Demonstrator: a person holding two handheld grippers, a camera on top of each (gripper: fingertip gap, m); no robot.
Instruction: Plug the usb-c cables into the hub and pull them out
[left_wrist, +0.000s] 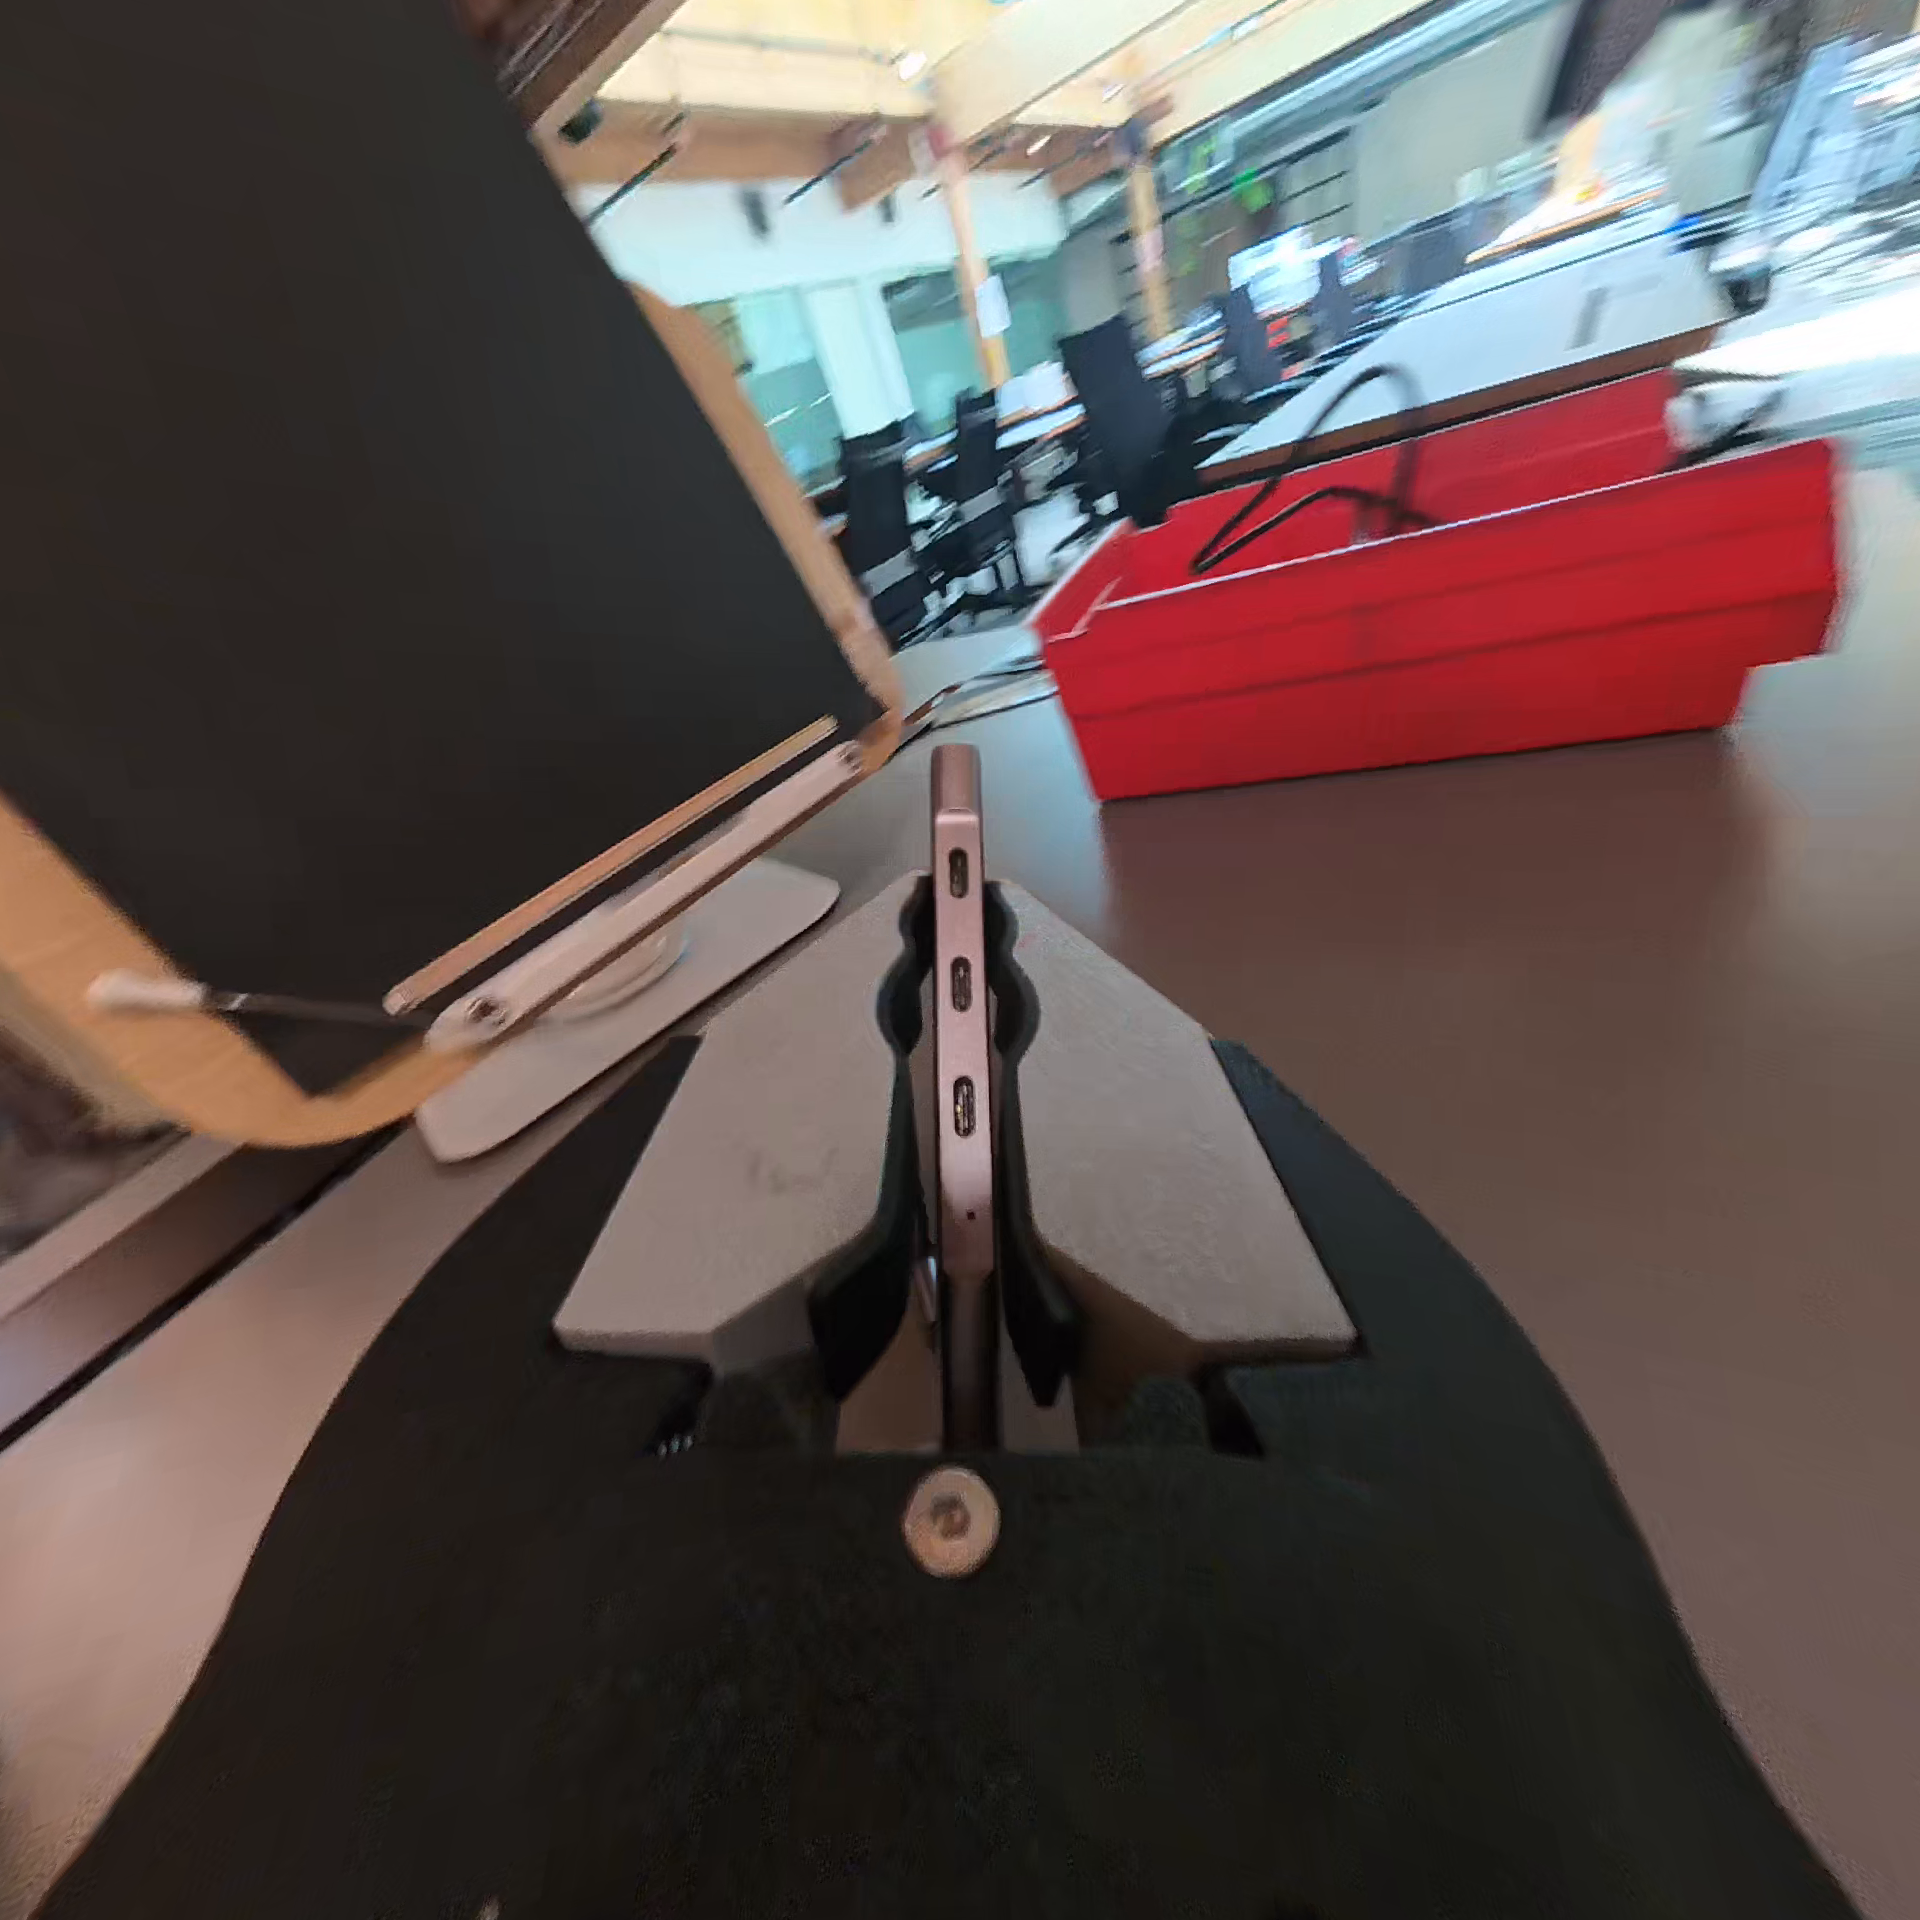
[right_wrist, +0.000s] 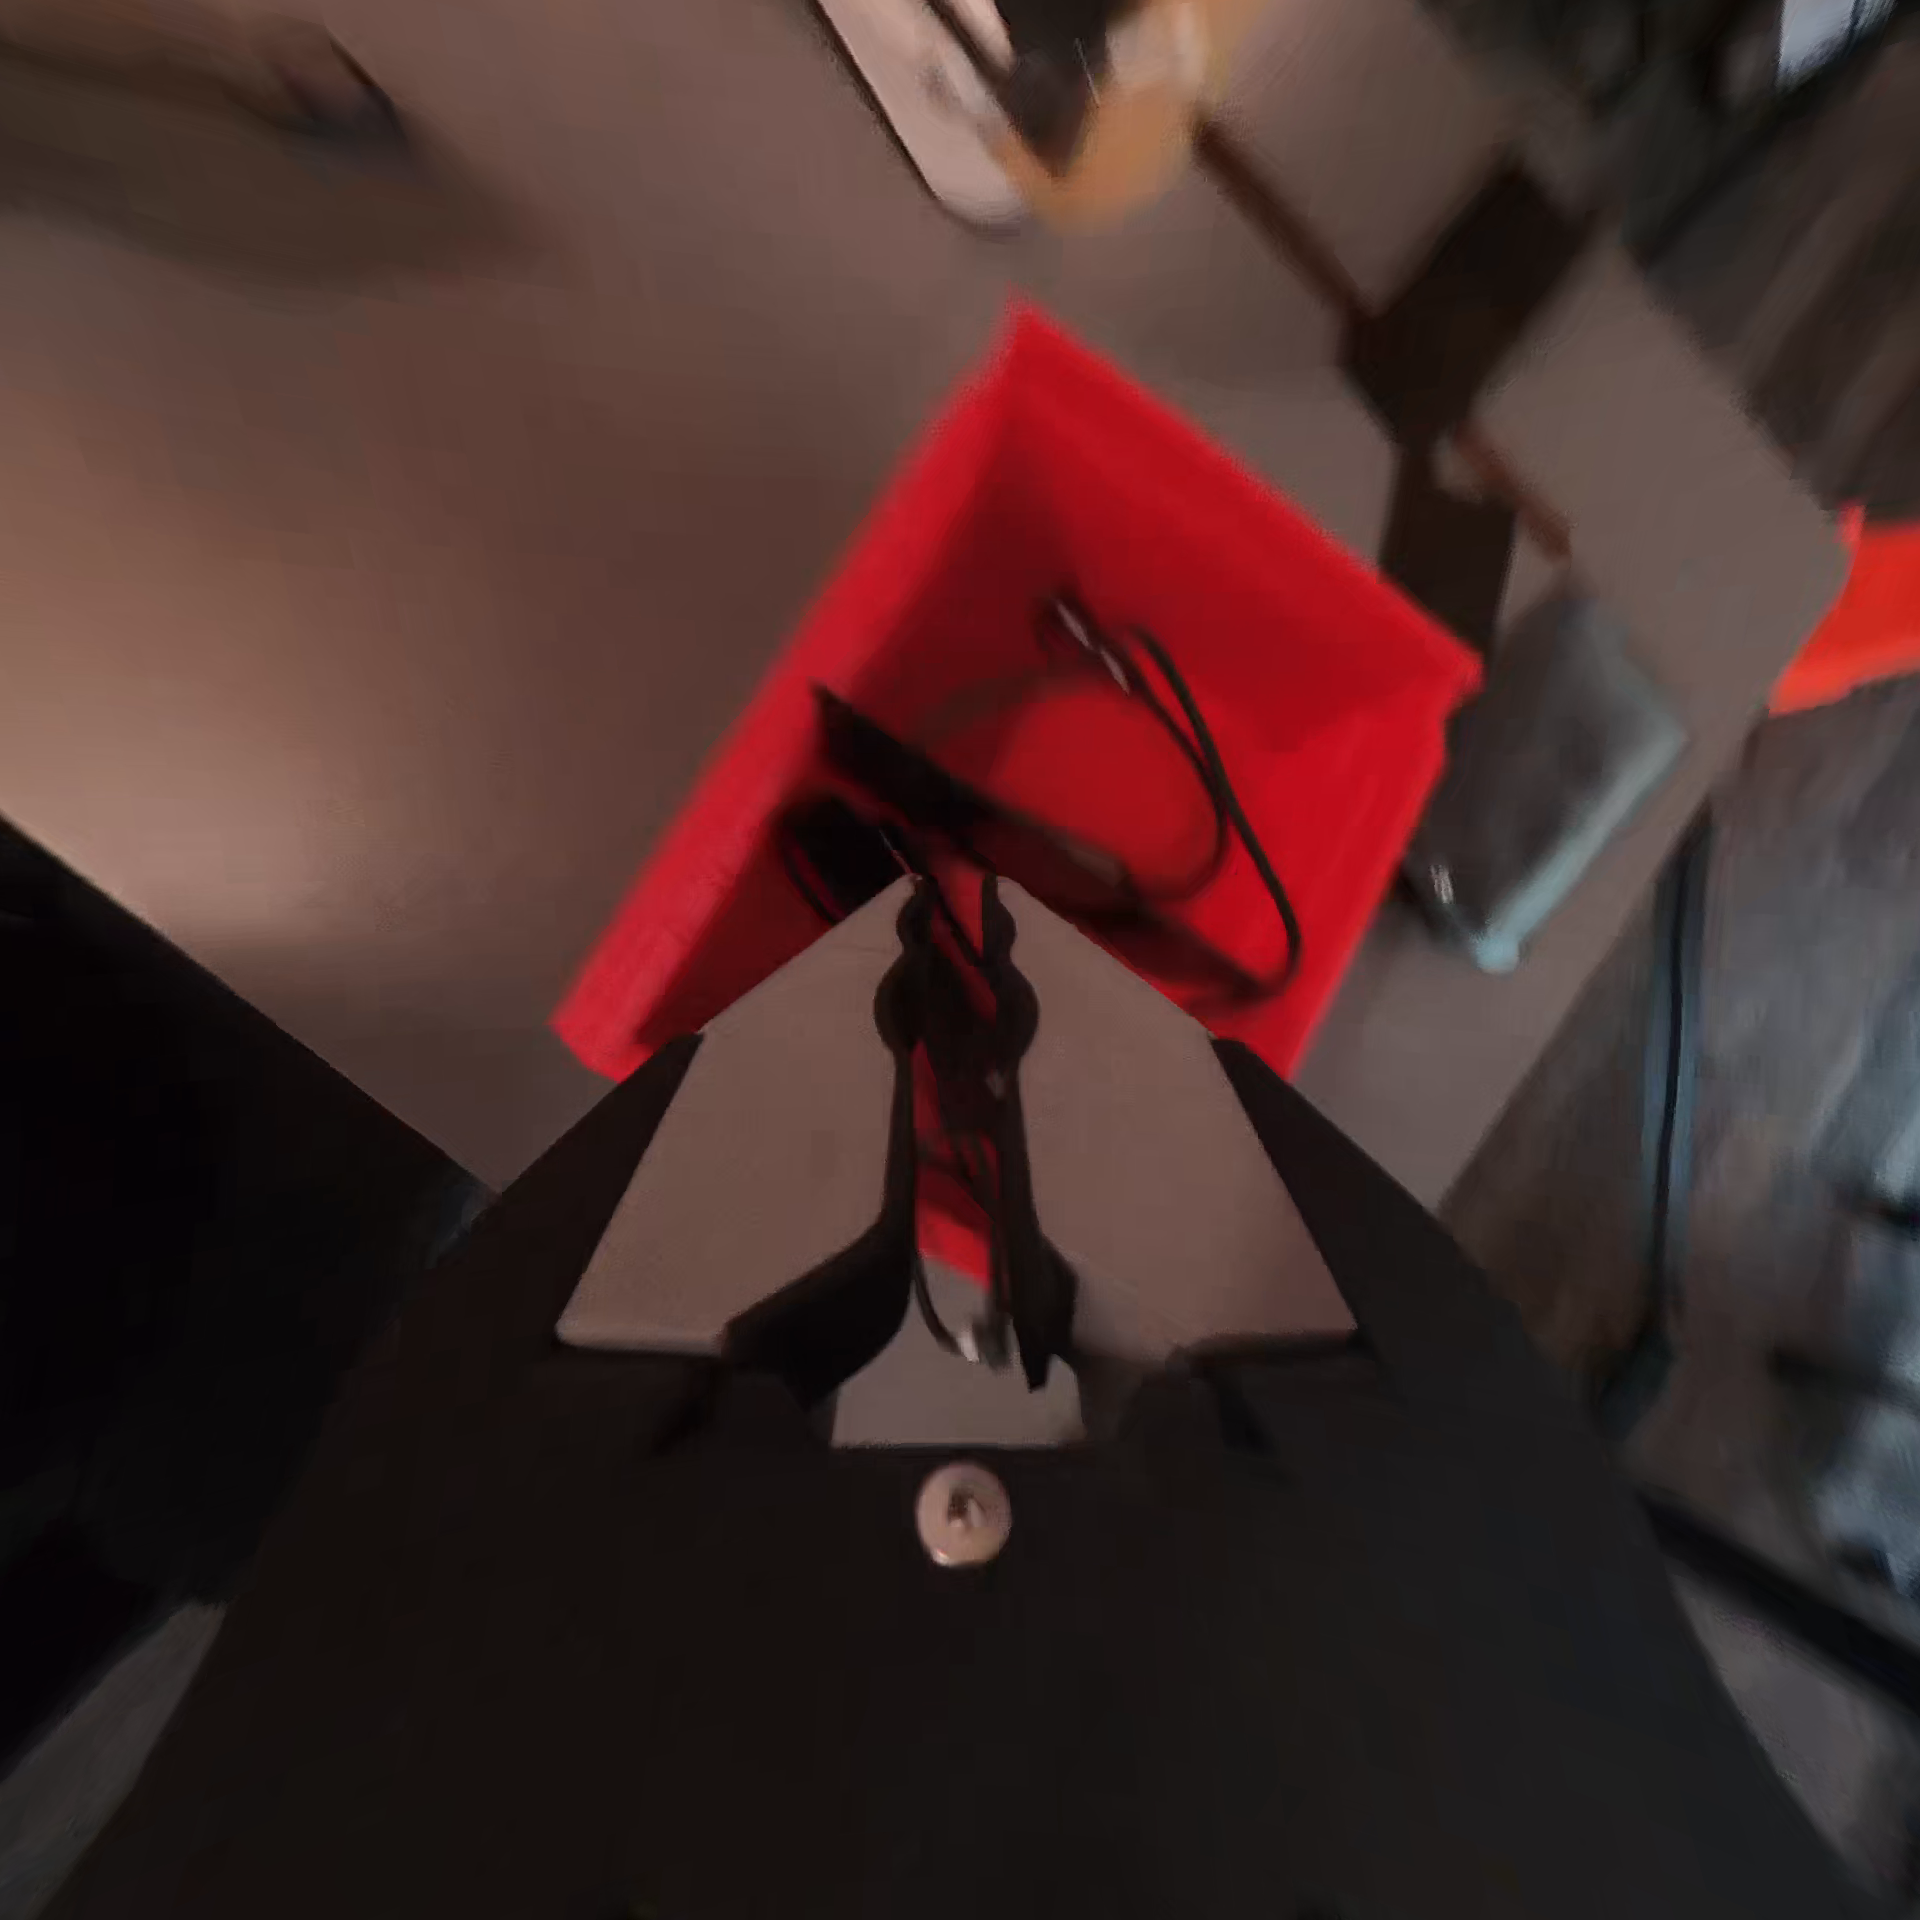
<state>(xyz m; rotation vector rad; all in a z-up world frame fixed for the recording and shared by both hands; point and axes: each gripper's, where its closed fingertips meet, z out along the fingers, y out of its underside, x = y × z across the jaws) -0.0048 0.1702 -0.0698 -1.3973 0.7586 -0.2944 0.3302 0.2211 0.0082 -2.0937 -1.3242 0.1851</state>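
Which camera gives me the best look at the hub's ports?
The left wrist view: the hub stands on edge, clamped in the left gripper, its three empty ports facing the camera. The right wrist view doesn't show the hub.

left gripper (left_wrist: 961, 914) level, pointing forward, fingers (left_wrist: 1101, 1091) clamped tight on something thin held on edge; right gripper (right_wrist: 951, 894) pitched steeply downward, jaws nearly closed, view motion-blurred
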